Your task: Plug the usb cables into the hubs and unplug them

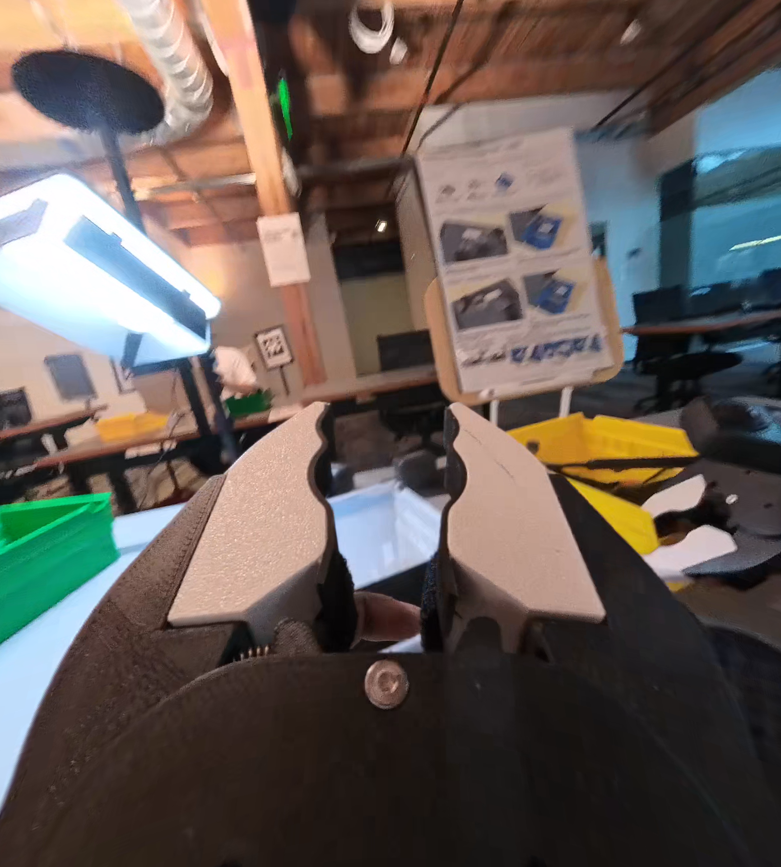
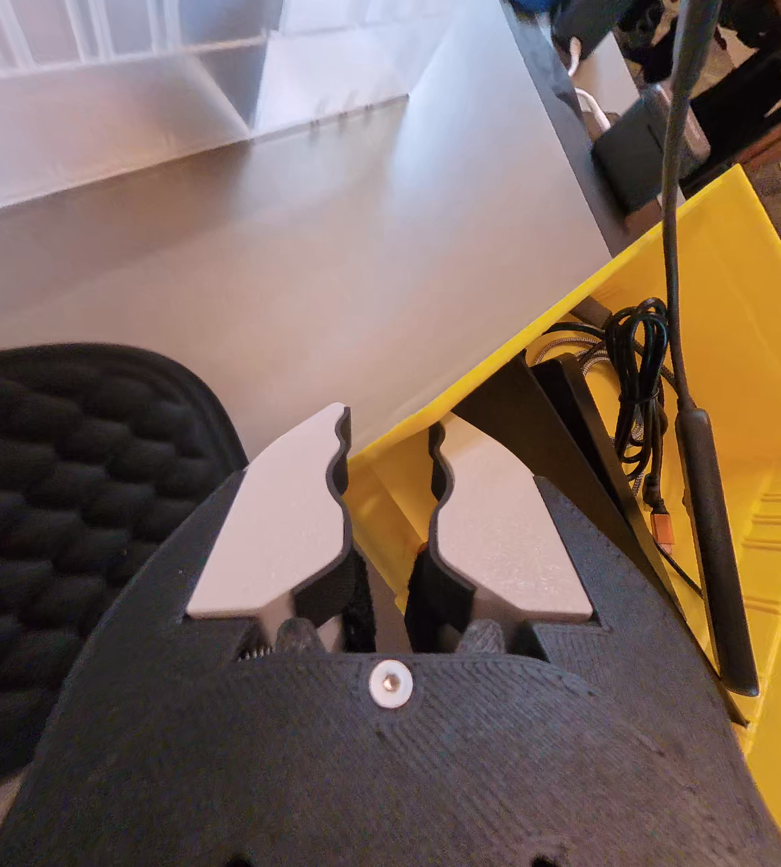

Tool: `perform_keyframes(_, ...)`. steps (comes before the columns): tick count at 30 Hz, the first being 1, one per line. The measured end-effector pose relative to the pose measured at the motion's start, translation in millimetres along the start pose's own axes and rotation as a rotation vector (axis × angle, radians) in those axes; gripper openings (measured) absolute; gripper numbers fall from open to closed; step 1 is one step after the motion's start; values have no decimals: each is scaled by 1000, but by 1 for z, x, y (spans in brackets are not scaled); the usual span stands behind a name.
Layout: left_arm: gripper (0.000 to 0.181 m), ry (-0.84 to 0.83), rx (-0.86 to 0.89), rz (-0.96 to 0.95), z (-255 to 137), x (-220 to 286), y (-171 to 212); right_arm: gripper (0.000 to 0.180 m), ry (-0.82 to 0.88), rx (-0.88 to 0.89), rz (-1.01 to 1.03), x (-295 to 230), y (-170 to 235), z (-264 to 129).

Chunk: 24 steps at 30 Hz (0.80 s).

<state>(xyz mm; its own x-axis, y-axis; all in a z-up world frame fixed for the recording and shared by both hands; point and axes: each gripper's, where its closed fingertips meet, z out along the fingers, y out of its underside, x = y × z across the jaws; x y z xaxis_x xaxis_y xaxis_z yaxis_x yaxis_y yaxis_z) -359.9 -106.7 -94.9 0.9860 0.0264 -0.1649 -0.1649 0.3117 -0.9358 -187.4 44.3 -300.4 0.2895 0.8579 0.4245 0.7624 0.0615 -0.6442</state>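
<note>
Right wrist view: cables (image 2: 637, 375) right of parted jaws.

In the left wrist view, the left hand-held gripper (image 1: 386, 422) hangs above the desk (image 1: 27, 703), tilted up toward the room. A stack of bins (image 1: 37, 558) sits on the desk to its left; a tray (image 1: 379, 520) lies straight ahead beyond its fingers. To the right stands another bin (image 1: 604, 450), and the right hand-held gripper (image 1: 689, 520) hangs at that bin's near side. Behind the bin, a poster board (image 1: 520, 267) stands upright.

In the right wrist view, the right hand-held gripper (image 2: 388, 422) hovers over the bin's (image 2: 754, 375) left rim. Inside the bin, a coiled cable (image 2: 637, 375) lies against a divider (image 2: 543, 431), with a hub (image 2: 717, 539) just to its right. A cushioned pad (image 2: 51, 469) lies to the gripper's left.
</note>
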Motion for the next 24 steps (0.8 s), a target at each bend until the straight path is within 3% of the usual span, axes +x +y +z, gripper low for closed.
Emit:
perform_keyframes(7,51,-188,-197,-32,-37,-76,44,33,-34,51,-54,-20,-32,18)
perform_keyframes(12,60,-70,-263,-117,-49,-77,68,34,-95,95,-95,-32,-40,20)
perform_keyframes(17,69,-133,-464,-106,-57,-93,118,33,-138,187,-68,-37,-40,12)
perform_keyframes(24,72,-149,-589,-69,-49,-94,167,39,-78,784,189,-38,-99,-75)
